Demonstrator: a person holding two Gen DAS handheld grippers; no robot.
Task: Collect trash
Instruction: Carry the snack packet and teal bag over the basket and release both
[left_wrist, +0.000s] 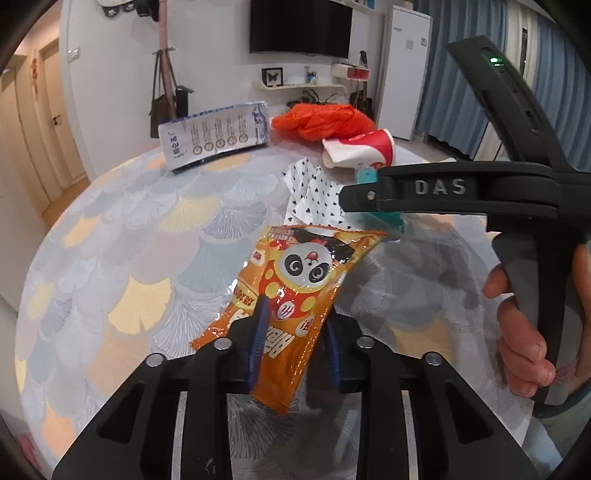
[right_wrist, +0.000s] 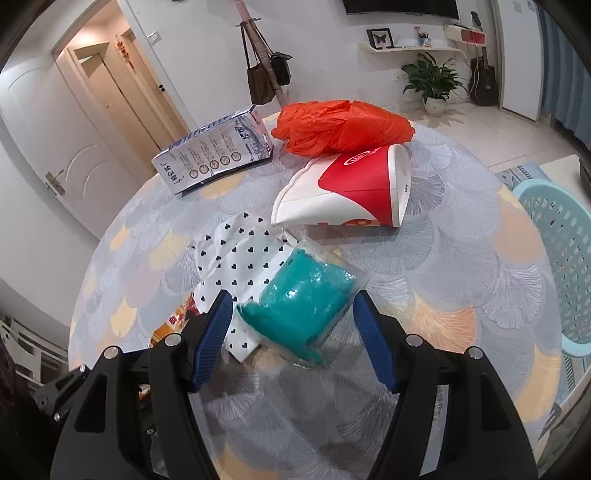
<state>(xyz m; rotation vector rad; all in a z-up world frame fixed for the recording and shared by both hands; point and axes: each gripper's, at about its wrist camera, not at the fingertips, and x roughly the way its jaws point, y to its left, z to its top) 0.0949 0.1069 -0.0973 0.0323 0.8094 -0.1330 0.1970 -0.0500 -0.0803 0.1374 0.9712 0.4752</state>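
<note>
My left gripper (left_wrist: 295, 332) is shut on an orange panda snack wrapper (left_wrist: 295, 291) and holds it above the round table (left_wrist: 122, 258). My right gripper (right_wrist: 293, 321) is open, its blue pads (right_wrist: 216, 332) on either side of a teal item in a clear bag (right_wrist: 303, 302) that lies on the table (right_wrist: 461, 280). The right gripper's body shows in the left wrist view (left_wrist: 461, 188), over the teal item. Other trash lies beyond: a heart-print white bag (right_wrist: 240, 266), a squashed red and white paper cup (right_wrist: 351, 188), a crumpled orange plastic bag (right_wrist: 343, 125) and a blue-white carton (right_wrist: 214, 151).
A pale blue plastic basket (right_wrist: 557, 258) stands to the right of the table. Doors, a coat rack with bags, a wall TV, shelves, a plant and a fridge lie beyond the table.
</note>
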